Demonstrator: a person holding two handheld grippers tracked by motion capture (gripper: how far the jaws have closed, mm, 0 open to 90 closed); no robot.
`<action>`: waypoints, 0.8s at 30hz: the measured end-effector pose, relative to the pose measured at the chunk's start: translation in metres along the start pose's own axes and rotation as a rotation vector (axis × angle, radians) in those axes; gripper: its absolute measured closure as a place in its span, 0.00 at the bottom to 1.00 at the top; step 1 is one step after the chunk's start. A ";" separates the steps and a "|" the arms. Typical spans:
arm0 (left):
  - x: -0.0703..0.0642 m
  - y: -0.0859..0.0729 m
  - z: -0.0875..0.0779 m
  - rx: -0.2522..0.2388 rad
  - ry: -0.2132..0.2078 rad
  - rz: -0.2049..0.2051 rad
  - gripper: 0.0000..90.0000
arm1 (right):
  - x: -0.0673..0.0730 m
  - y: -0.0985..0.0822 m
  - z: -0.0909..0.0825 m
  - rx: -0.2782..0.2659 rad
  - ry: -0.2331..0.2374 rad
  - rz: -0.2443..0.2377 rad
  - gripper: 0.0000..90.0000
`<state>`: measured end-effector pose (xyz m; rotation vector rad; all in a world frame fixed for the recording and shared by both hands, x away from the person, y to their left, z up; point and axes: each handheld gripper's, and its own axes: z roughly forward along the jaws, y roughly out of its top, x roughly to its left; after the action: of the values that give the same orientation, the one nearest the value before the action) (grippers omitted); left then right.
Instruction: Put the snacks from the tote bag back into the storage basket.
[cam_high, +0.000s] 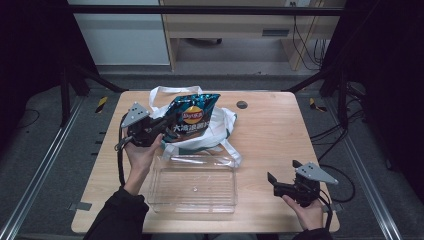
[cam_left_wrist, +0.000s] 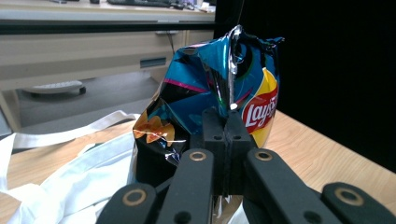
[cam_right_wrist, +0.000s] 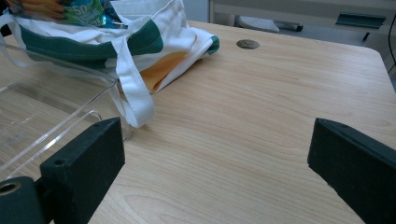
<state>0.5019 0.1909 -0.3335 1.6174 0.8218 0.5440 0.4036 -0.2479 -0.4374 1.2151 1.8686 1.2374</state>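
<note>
Tongs on the left clamp a blue chip bag, lifting it above the white tote bag just beyond them. Nearer the person than those tongs sits a clear plastic tray. Right tongs gape wide above bare table, well apart from the bag.

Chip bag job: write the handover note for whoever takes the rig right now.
Left gripper: fingers shut on the chip bag, held up above the white tote bag.
Right gripper: open, holding nothing, low over the table to the right of the clear tray.
Done: chip bag gripped and lifted.
Left: probably set it in the tray, which holds nothing yet; release.
</note>
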 end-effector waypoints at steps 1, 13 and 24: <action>-0.001 0.002 -0.001 -0.006 -0.004 0.000 1.00 | 0.000 0.000 0.000 0.000 0.000 0.002 0.05; -0.016 0.018 -0.018 -0.051 -0.039 0.026 1.00 | 0.000 0.000 0.000 -0.001 0.000 0.002 0.05; -0.030 0.026 -0.035 -0.071 -0.063 0.046 1.00 | 0.000 0.000 -0.001 -0.001 -0.001 0.002 0.05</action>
<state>0.4629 0.1890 -0.2980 1.5839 0.7126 0.5465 0.4031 -0.2478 -0.4370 1.2172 1.8661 1.2390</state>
